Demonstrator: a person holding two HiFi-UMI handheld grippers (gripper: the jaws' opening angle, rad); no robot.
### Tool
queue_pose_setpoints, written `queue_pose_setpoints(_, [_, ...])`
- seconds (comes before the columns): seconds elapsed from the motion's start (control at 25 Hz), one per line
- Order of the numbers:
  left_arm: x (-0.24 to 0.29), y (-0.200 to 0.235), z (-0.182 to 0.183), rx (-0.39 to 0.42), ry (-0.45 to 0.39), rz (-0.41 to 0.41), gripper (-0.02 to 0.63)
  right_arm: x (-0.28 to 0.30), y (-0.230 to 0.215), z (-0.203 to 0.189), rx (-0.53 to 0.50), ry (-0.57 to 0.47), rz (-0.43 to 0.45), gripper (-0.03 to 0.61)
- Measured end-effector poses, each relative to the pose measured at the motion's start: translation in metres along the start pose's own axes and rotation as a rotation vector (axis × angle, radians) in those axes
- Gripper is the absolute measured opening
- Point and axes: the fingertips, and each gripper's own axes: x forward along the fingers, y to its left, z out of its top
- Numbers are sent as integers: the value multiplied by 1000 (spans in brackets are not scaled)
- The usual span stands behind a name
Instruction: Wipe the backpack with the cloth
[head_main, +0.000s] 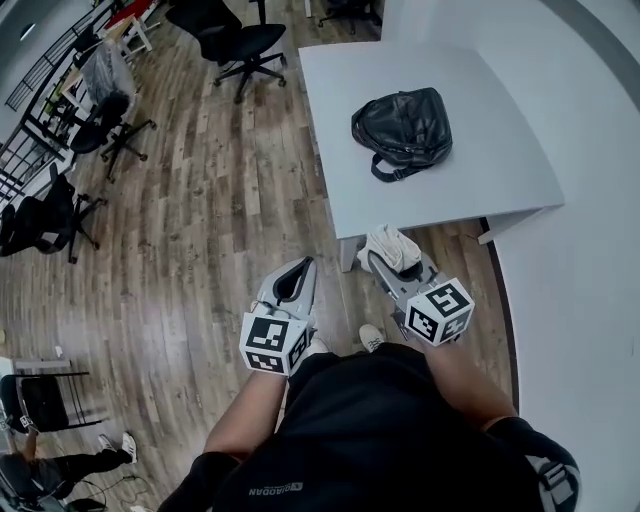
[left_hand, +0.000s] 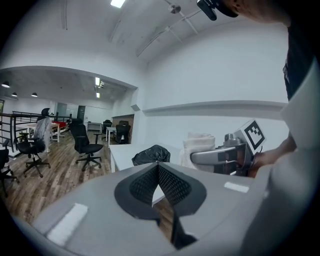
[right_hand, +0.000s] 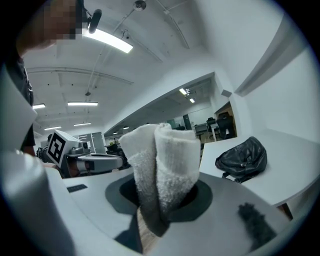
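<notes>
Clamping a folded white cloth (right_hand: 164, 159), the right hand-held gripper (head_main: 384, 262) hangs just short of the desk (head_main: 500, 150) edge. The black backpack (head_main: 402, 128) lies ahead of it on the desk, well apart. Just beside it, the left hand-held gripper (head_main: 299, 268) has its jaws together, empty. Office chairs (head_main: 238, 44) stand beyond, to the left.

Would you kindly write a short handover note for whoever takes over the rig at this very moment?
Left gripper: shut, empty, held beside the right one.
Right gripper: shut on the cloth, which sticks out past the jaws.
Backpack: lying on the white table ahead, well clear of both grippers.
Done: cloth is in the gripper.
Left: bring the cloth to the backpack and wipe it; no contact yet.
</notes>
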Motion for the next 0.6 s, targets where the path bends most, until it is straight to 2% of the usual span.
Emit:
queue_pose_setpoints(0.2, [9,-1,3,19,7,-95,5,-9,0,-1,22,-17,-93,110])
queue_pose_setpoints(0.6, [27,-29,-8,34,40,-268,5,-48,-6,-19,69,-25,-269,110])
